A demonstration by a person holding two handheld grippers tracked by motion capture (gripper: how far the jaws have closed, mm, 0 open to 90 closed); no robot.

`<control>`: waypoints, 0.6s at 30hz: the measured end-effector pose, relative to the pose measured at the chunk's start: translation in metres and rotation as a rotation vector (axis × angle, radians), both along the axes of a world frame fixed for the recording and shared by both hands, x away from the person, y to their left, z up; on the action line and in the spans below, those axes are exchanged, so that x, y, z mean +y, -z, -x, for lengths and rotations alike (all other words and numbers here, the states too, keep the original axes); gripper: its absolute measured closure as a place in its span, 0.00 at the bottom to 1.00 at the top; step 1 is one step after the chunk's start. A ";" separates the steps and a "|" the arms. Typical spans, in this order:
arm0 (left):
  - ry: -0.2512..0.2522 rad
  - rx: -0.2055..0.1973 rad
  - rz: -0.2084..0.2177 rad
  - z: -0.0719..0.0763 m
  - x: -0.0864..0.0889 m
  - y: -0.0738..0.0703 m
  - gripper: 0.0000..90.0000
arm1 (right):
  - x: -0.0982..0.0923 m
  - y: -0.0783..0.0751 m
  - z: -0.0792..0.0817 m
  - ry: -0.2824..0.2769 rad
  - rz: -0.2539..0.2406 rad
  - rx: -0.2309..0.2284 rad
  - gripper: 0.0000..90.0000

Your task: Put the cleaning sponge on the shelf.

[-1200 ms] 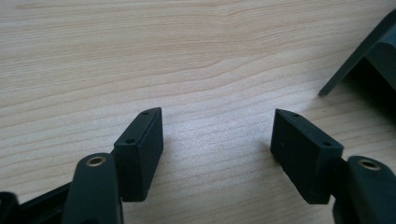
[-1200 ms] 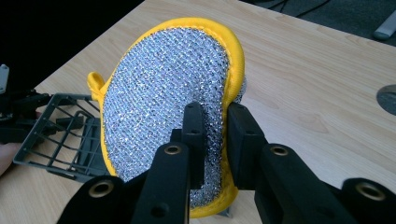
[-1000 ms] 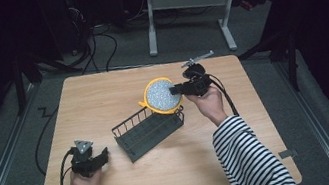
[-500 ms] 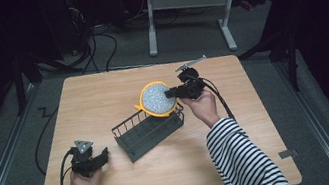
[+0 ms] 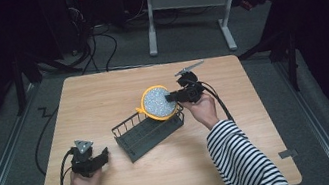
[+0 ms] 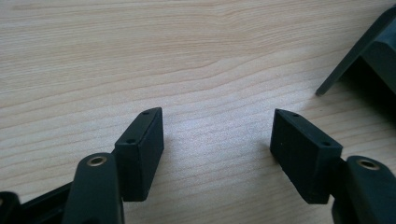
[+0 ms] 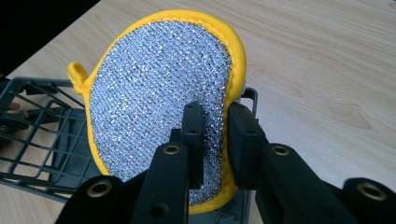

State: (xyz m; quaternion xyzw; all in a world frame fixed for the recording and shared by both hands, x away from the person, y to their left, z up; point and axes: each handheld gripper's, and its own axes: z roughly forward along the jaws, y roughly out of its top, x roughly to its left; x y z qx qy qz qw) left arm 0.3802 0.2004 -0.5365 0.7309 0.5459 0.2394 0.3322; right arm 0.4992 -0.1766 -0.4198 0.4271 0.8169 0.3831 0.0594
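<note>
Right gripper (image 5: 172, 96) was clamped on the edge of a yellow-rimmed silver scouring pad (image 5: 157, 103), holding it upright over the far right end of the dark wire basket (image 5: 144, 135) at the middle of the counter (image 5: 101, 90). Pad's lower edge sat at the basket rim; contact could not be told. Left gripper (image 6: 217, 140) rested near left on the counter, jaws apart with nothing between them, basket corner just beside it.

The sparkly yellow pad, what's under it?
Under the pad is the dark wire basket, partly hidden behind it. The right gripper fingers pinch its edge.
</note>
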 end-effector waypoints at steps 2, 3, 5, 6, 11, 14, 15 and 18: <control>0.000 0.000 0.000 0.000 0.000 0.000 0.39 | 0.000 0.001 0.001 0.000 0.005 0.000 0.87; 0.000 0.000 0.000 0.000 0.000 0.000 0.39 | 0.000 0.002 0.001 -0.003 0.010 -0.003 0.87; 0.000 0.000 0.000 0.000 0.000 0.000 0.39 | 0.001 0.003 0.002 -0.005 0.020 -0.002 0.87; 0.000 0.000 0.000 0.000 0.000 0.000 0.39 | 0.001 0.003 0.002 -0.004 0.025 -0.001 0.87; 0.000 0.000 0.000 0.000 0.000 0.000 0.39 | 0.002 0.005 0.003 -0.014 0.049 -0.005 0.87; 0.000 0.000 0.000 0.000 0.000 0.000 0.39 | 0.003 0.006 0.003 -0.018 0.061 -0.005 0.87; 0.000 0.000 0.000 0.000 0.000 0.000 0.39 | 0.003 0.007 0.003 -0.020 0.065 -0.005 0.87; 0.000 0.000 0.000 0.000 0.000 0.000 0.39 | 0.004 0.008 0.004 -0.028 0.085 -0.011 0.87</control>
